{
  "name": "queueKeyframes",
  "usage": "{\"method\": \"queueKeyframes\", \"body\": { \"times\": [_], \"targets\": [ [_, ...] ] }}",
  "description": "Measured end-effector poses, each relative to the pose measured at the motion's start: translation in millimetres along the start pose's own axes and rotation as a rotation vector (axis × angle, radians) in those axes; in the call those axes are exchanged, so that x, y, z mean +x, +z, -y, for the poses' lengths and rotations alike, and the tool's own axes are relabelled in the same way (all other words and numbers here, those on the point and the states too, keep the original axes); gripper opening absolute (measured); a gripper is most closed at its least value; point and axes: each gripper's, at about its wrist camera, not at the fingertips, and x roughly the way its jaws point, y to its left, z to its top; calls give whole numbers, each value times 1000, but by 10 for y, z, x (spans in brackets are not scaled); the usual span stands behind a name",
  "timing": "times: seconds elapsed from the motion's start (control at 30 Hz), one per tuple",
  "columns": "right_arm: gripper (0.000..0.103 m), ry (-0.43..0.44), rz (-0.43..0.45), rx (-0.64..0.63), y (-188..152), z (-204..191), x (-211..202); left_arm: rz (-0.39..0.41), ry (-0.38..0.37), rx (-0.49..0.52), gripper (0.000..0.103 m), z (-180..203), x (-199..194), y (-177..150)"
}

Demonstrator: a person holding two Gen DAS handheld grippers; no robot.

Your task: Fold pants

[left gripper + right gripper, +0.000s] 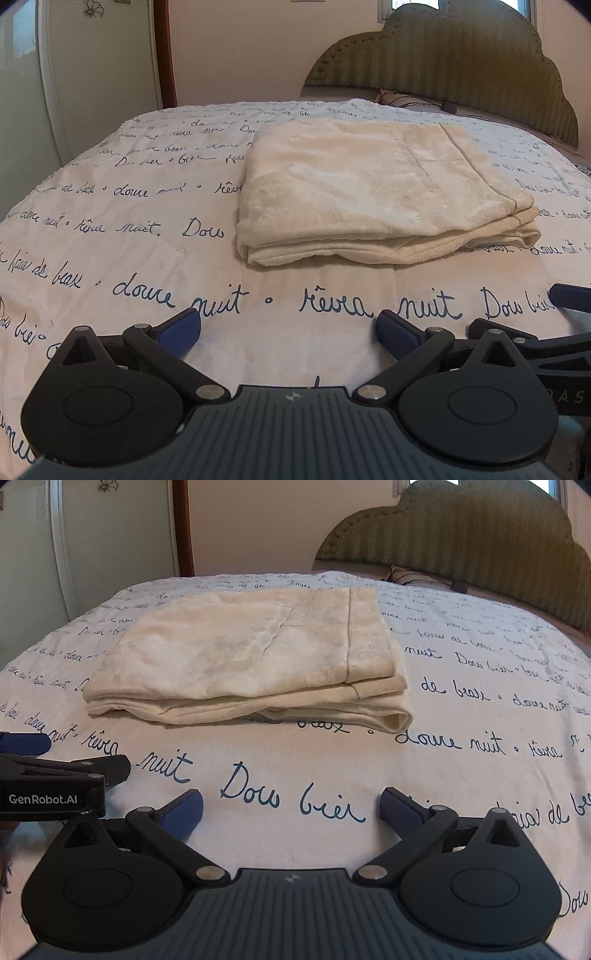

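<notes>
The cream pants [376, 192] lie folded in a flat rectangular stack on the bed; they also show in the right wrist view [251, 661]. My left gripper [288, 330] is open and empty, low over the bedspread, a short way in front of the stack. My right gripper [291, 808] is open and empty, also in front of the stack. The right gripper's side shows at the right edge of the left wrist view [535, 325]. The left gripper shows at the left edge of the right wrist view [55, 771].
A white bedspread [129, 240] with blue script covers the bed. A green upholstered headboard [461, 62] and a pillow [402, 99] stand at the back right. A white door [92, 66] and wall are at the back left.
</notes>
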Motion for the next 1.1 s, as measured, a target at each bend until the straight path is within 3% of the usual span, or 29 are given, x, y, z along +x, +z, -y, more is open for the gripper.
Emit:
{"method": "queueKeyframes", "body": {
  "times": [0.17, 1.1],
  "targets": [
    [103, -4, 31, 19, -60, 22, -21, 30, 27, 23, 103, 50, 9, -33],
    [103, 10, 33, 20, -69, 42, -23, 29, -14, -15, 103, -29, -9, -59]
  ]
}}
